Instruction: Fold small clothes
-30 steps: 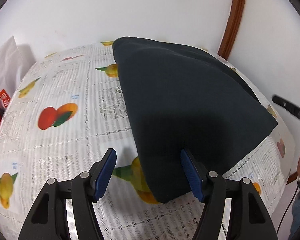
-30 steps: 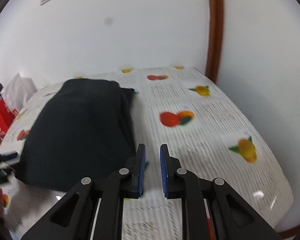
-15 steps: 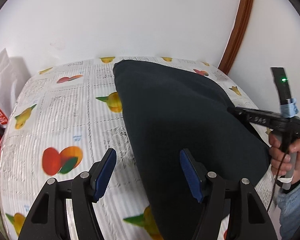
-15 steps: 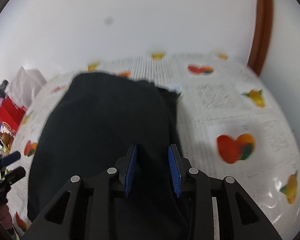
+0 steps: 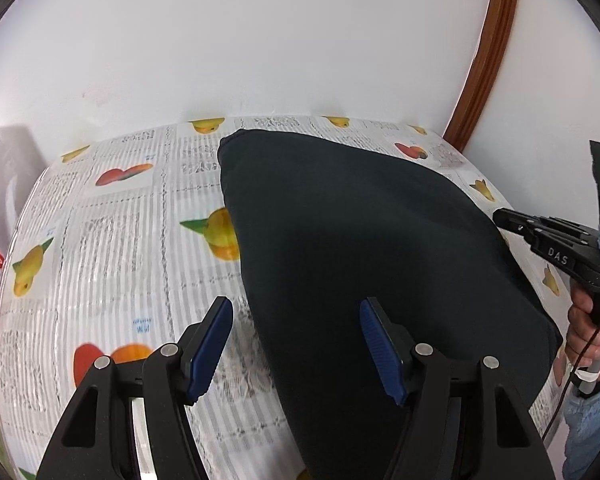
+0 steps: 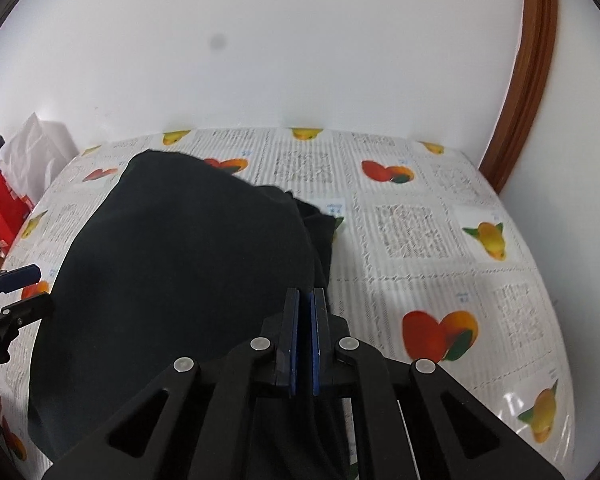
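Just ahead of the right tongs (image 6: 304, 304), the dark garment (image 6: 180, 272) lies on the table (image 6: 440, 240); their jaws, parted a moment ago, have clenched over its right edge. Left tongs (image 5: 296, 320) stay released astride its left edge, so another fold looks imminent.

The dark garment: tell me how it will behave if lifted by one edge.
The dark garment lies flat and folded over itself on the tablecloth, so it is probably floppy and would drape from the held edge. Its layered right side suggests the fold may fall open. The glossy cloth beneath may let it slide.
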A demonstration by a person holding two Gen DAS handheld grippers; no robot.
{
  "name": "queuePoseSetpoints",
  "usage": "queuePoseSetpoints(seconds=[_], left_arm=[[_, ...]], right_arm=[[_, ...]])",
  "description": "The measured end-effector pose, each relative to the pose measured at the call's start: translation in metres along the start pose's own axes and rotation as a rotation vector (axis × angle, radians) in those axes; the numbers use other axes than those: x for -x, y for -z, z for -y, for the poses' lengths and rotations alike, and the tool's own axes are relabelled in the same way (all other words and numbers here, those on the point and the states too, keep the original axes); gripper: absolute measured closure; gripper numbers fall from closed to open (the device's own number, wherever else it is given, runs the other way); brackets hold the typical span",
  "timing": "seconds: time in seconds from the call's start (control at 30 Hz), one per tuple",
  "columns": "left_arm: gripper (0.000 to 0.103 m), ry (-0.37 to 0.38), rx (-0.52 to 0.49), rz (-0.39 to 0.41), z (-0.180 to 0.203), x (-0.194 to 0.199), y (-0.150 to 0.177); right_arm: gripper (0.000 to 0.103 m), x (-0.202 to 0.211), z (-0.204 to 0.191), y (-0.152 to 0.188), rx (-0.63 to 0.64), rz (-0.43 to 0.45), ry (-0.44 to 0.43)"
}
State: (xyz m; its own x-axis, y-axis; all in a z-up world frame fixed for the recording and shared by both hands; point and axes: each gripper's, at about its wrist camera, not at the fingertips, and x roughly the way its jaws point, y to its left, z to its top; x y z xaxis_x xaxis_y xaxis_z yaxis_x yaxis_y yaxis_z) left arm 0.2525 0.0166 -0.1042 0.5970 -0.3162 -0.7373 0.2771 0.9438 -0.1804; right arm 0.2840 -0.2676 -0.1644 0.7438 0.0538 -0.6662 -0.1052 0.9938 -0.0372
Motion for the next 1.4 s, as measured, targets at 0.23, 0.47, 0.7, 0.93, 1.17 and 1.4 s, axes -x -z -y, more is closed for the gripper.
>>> queuePoseSetpoints(seconds=[0.23,0.47,0.7,0.93,1.17,1.4], left_arm=[[0.039,-0.017,0.010,0.006,-0.007,-0.011,-0.015],[0.037,-0.016,0.073,-0.003,-0.022,-0.028,-0.030],[0.035,0.002,0.083,-0.010,-0.027,-0.042,-0.036],[0.035,0.012,0.084,-0.018,-0.027,-0.048,-0.034],[0.036,0.007,0.076,-0.015,-0.026,-0.047,-0.034],[0.036,-0.001,0.061,-0.019,-0.024,-0.043,-0.032]], right_arm=[[0.092,-0.004,0.004,-0.020,-0.001,-0.005,0.003],[0.059,-0.031,-0.001,-0.044,-0.039,-0.040,-0.090],[0.083,-0.091,0.011,-0.060,-0.211,-0.176,-0.217],[0.099,-0.069,0.022,-0.062,-0.198,0.046,-0.237],[0.092,-0.092,0.011,-0.072,-0.190,-0.038,-0.196],[0.099,-0.085,0.013,-0.067,-0.154,0.011,-0.161]])
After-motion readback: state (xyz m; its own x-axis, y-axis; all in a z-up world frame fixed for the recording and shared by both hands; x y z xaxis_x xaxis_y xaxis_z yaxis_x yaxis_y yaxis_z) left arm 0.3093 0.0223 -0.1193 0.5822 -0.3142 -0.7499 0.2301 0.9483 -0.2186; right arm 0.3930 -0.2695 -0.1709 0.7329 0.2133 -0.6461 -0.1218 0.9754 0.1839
